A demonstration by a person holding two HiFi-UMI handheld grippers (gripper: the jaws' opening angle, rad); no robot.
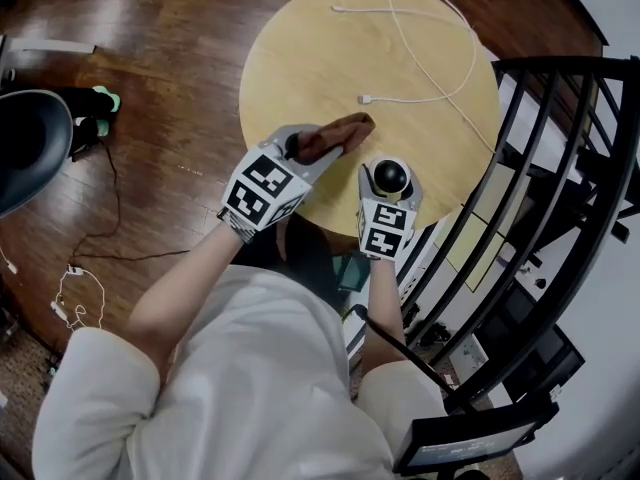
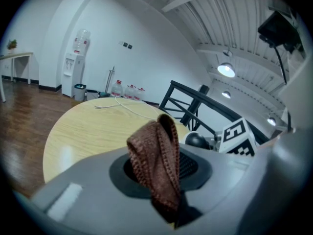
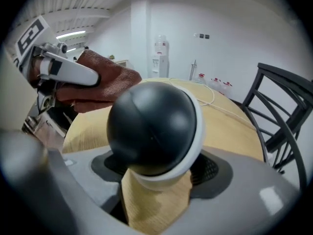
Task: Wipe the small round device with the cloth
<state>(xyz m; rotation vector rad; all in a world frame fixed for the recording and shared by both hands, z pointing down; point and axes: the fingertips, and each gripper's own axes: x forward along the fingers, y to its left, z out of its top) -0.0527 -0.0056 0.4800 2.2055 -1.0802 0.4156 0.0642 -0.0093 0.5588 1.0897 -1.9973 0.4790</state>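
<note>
Just right of centre in the head view, the right gripper (image 1: 388,190) was clamped on the small round device (image 1: 390,177) over the table's (image 1: 300,48) near edge. That probably steadied it, while the left gripper (image 1: 303,149) pinched the brown cloth (image 1: 338,131) just beside it, seemingly poised to wipe.
</note>
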